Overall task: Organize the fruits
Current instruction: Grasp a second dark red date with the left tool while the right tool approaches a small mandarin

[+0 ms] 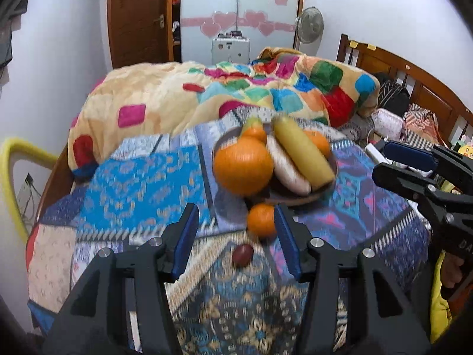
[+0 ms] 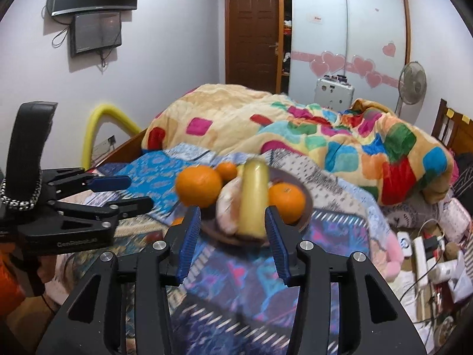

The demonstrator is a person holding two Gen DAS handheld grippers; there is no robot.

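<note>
A brown plate (image 1: pixel 298 198) on the patterned bed cover holds a large orange (image 1: pixel 243 165), smaller oranges, a yellow banana-like fruit (image 1: pixel 301 151) and a pale fruit (image 1: pixel 288 167). A small orange (image 1: pixel 261 220) and a dark red fruit (image 1: pixel 242 255) lie on the cover in front of the plate. My left gripper (image 1: pixel 235 230) is open and empty, above the dark red fruit, its right pad beside the small orange. My right gripper (image 2: pixel 232 235) is open and empty, just short of the plate (image 2: pixel 306 216). The right gripper also shows at the right of the left wrist view (image 1: pixel 393 162), and the left gripper at the left of the right wrist view (image 2: pixel 130 192).
A colourful quilt (image 1: pixel 236 94) is heaped behind the plate. A wooden headboard (image 1: pixel 414 74) and bags are at the right. A yellow padded rail (image 1: pixel 11 177) stands at the left bed edge. Chargers and cables (image 2: pixel 425 251) lie on the right.
</note>
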